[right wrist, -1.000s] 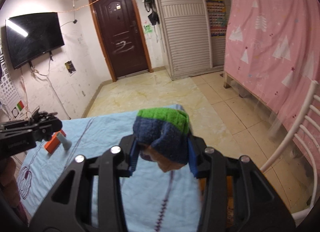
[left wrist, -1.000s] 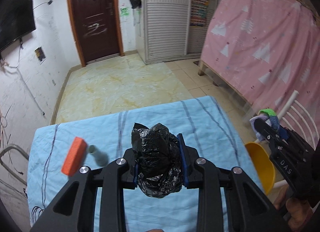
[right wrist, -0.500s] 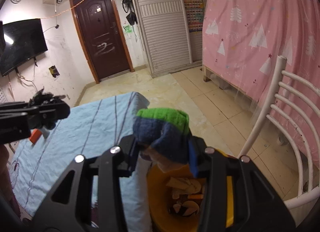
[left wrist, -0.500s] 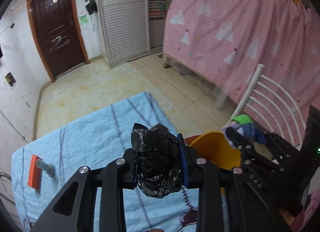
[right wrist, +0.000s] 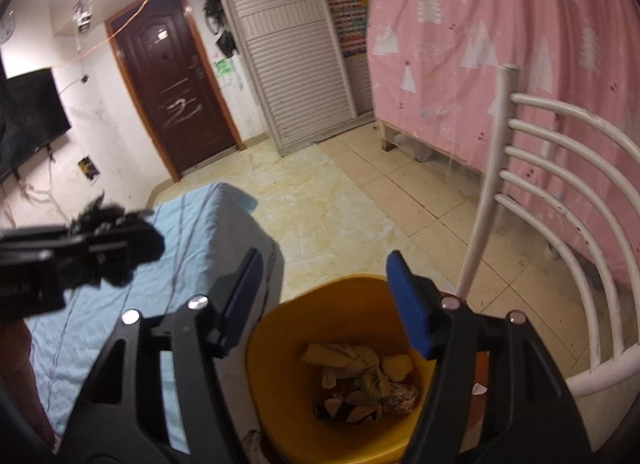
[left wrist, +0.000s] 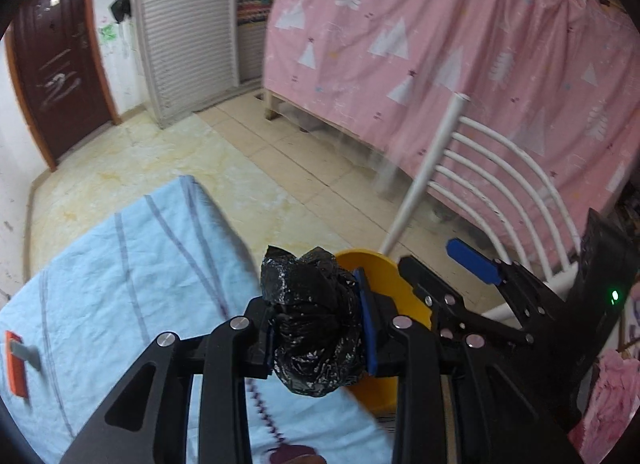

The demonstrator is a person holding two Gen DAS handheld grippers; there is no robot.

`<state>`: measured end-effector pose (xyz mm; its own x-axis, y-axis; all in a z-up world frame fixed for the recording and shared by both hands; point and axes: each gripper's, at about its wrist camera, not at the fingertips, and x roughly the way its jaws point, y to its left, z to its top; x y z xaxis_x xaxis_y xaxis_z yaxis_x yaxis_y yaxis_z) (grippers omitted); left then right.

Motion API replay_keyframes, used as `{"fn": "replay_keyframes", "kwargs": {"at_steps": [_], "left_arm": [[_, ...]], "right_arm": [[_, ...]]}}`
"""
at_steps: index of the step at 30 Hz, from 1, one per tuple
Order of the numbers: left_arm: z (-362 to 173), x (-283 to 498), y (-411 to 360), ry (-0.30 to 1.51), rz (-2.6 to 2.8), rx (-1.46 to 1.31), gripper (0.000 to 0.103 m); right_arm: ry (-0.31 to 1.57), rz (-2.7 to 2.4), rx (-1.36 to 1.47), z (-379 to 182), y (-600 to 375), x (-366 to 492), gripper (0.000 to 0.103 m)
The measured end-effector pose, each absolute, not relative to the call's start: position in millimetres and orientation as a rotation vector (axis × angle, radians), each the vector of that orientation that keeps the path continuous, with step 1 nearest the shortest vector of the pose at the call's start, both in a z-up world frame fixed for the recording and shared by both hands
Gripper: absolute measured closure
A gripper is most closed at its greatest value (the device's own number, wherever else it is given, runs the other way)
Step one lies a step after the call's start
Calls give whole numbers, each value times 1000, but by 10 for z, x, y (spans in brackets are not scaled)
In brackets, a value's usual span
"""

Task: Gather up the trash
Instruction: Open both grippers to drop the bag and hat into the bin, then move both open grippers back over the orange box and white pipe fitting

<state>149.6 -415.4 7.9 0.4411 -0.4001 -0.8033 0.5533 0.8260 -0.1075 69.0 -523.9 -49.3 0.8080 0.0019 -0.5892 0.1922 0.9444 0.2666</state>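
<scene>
My left gripper [left wrist: 318, 324] is shut on a crumpled black plastic bag [left wrist: 316, 316] and holds it above the table's right edge, beside the yellow bin [left wrist: 380, 284]. My right gripper [right wrist: 324, 300] is open and empty, right above the yellow bin [right wrist: 272, 376], which holds several pieces of trash [right wrist: 360, 380]. The right gripper [left wrist: 452, 276] also shows in the left wrist view, and the left gripper with the bag [right wrist: 108, 240] in the right wrist view. I cannot make out the blue and green sock in the bin.
The table has a light blue striped cloth [left wrist: 120, 276]. An orange block with a grey piece [left wrist: 16, 360] lies at its left. A white chair [right wrist: 560, 192] stands right of the bin. A pink curtain [left wrist: 460, 64] hangs behind it.
My right gripper has opened over the bin and the blue and green sock is gone from it. My left gripper has swung right with the bag, closer to the bin.
</scene>
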Motion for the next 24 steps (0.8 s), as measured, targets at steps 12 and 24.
{"fn": "replay_keyframes", "kwargs": {"at_steps": [12, 24], "left_arm": [[61, 1399, -4314, 935, -640, 190, 53], [255, 1495, -3560, 886, -556, 138, 53]], "right_arm": [[614, -158, 369, -477, -5467, 560, 41], [628, -56, 270, -258, -4783, 816, 41]]}}
